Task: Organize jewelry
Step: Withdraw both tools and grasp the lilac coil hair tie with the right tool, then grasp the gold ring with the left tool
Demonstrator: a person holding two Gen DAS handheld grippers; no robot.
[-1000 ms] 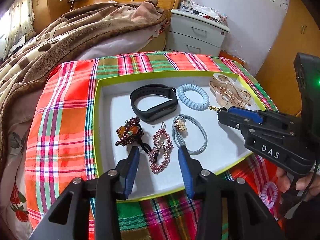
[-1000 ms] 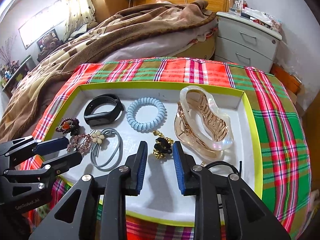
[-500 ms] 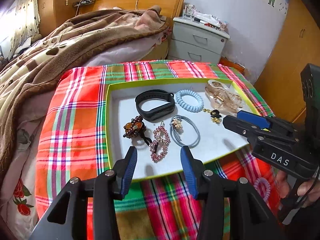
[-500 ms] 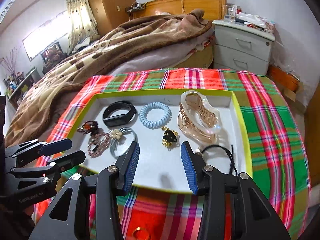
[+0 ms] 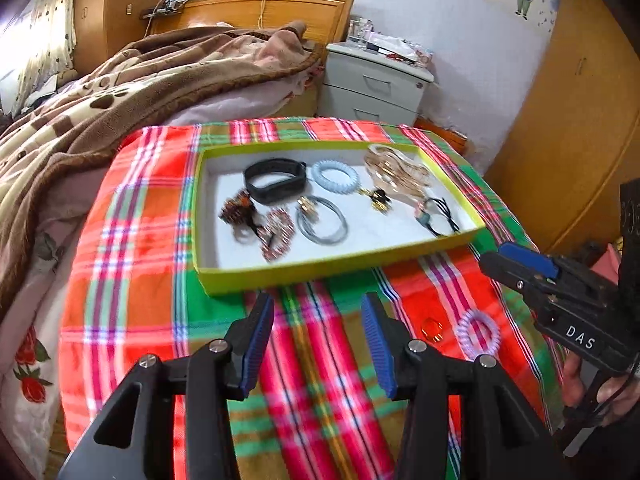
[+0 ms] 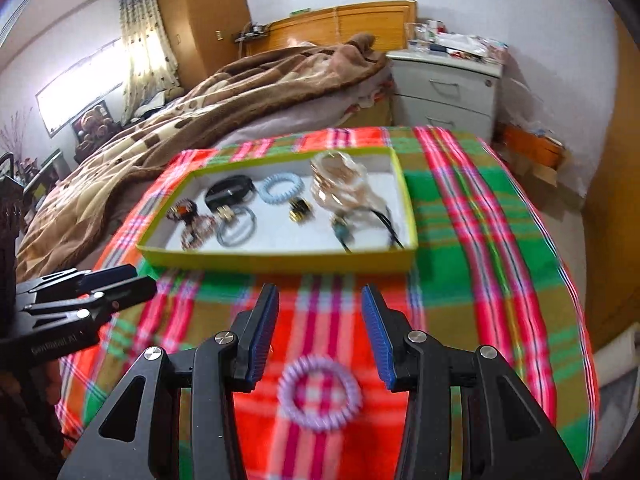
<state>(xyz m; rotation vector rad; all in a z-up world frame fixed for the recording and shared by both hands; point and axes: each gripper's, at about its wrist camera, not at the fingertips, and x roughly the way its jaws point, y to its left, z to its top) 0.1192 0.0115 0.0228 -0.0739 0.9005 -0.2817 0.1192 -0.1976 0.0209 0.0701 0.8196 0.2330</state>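
Both grippers have pulled back from the tray (image 5: 336,266) since a second ago; it now sits well ahead of them, with bare plaid cloth (image 5: 132,240) between. Left gripper (image 5: 318,346) hovers over the cloth, fingers spread wide, nothing held. Right gripper (image 6: 320,342) also wide open and empty, above the purple coil tie (image 6: 320,394), which lies on the cloth between and just below its fingertips, not touched. From the left wrist view that tie (image 5: 478,334) is ahead-right of the left gripper, with a small orange piece (image 5: 432,328) just beside it, maybe a ring, too blurred to tell.

Tray contents, far ahead of both grippers: black band (image 5: 276,180) at the back, blue coil tie (image 5: 334,176) to its right, clear claw clip (image 5: 396,170) in the far right corner. Nearer row: brown beaded tie (image 5: 236,210) leftmost, pink beaded clip (image 5: 276,234) touching it, grey tie (image 5: 322,220) next, black-gold piece (image 5: 380,200) toward the right, black cord (image 5: 438,216) with a teal bit near the right wall.

Right gripper (image 5: 520,268) shows at the right edge of the left view; left gripper (image 6: 112,286) at the left edge of the right view. Blanket (image 6: 192,120) and nightstand (image 6: 448,92) lie beyond the tray.
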